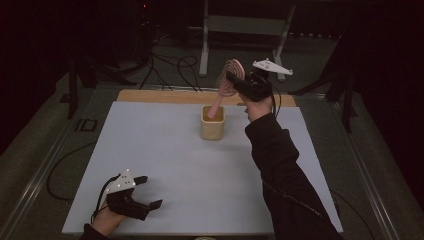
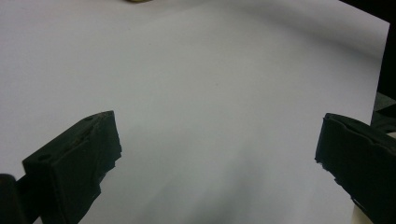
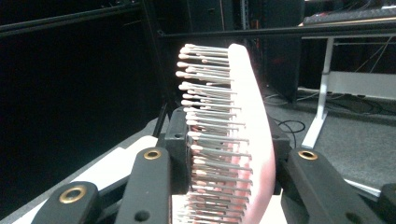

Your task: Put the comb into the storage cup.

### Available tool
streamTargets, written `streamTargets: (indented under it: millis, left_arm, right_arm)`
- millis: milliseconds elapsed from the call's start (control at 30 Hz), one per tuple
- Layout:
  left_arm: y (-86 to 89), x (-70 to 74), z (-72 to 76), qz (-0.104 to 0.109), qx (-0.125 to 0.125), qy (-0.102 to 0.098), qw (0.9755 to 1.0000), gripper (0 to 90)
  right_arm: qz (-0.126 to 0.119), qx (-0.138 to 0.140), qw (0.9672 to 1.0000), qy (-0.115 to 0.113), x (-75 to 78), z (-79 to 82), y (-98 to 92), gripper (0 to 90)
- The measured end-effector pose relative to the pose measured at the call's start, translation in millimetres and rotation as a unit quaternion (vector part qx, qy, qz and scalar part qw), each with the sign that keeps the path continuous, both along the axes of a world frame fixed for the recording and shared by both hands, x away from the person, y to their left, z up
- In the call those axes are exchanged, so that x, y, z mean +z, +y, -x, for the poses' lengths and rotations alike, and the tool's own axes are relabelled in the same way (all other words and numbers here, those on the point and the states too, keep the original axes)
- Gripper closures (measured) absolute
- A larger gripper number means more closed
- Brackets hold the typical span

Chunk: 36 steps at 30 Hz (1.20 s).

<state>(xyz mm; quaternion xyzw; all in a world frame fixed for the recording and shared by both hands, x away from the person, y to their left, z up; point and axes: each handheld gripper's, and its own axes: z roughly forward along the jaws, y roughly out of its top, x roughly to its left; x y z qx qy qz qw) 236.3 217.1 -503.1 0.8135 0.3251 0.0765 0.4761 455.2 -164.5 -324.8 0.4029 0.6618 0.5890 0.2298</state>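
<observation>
On the desk: a pale sheet [image 1: 200,170] covers most of the top, and a strip of bare wood shows along the far edge.
Cup: a small yellow cup [image 1: 212,127] stands upright on the far half of the desk, a bit right of the middle.
Brush: a pink hairbrush [image 1: 226,85] is up above the cup and leans to the right. The end of its handle is down inside the cup. Its round head is up high.
Brush pins: in the right tool view the brush [image 3: 247,130] shows its thin metal pins with little pink tips, and they point to the left.
Right tool: the right tool [image 1: 239,80] is clamped on the head of the brush. One black jaw sits on the pin side and one on the smooth pink back.
Right arm: a black sleeve [image 1: 280,165] reaches from the near edge up to that tool.
Left tool: the left tool [image 1: 145,192] rests at the near left corner of the desk, well apart from the cup. Its jaws are wide apart, with nothing between them.
Left tool view: the left tool [image 2: 217,154] looks across the bare pale sheet.
</observation>
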Motion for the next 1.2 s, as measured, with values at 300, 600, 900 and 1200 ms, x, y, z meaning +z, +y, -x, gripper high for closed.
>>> streamTargets:
  millis: [300, 600, 900, 1200]
  left_arm:
    - [-0.2, 0.7, 0.5, 0.002, -0.002, -0.002, 1.0000, 0.6]
    - [-0.5, 0.4, 1.0, 0.000, -0.002, -0.003, 1.0000, 0.6]
    - [0.2, 0.9, 0.6, 0.003, -0.001, -0.003, 1.0000, 0.5]
    - [0.2, 0.9, 1.2, 0.002, -0.001, -0.003, 1.0000, 0.5]
  right_arm:
    - [0.009, 0.000, 0.9999, 0.005, -9.9, -2.9, 3.8, 65.1]
    - [0.010, 0.005, 0.9998, 0.019, -24.4, -5.8, 7.8, 65.1]
    - [0.016, 0.005, 0.9994, 0.030, -37.1, -8.3, 11.9, 65.1]
    - [0.014, 0.003, 0.9990, 0.042, -51.4, -10.5, 13.8, 65.0]
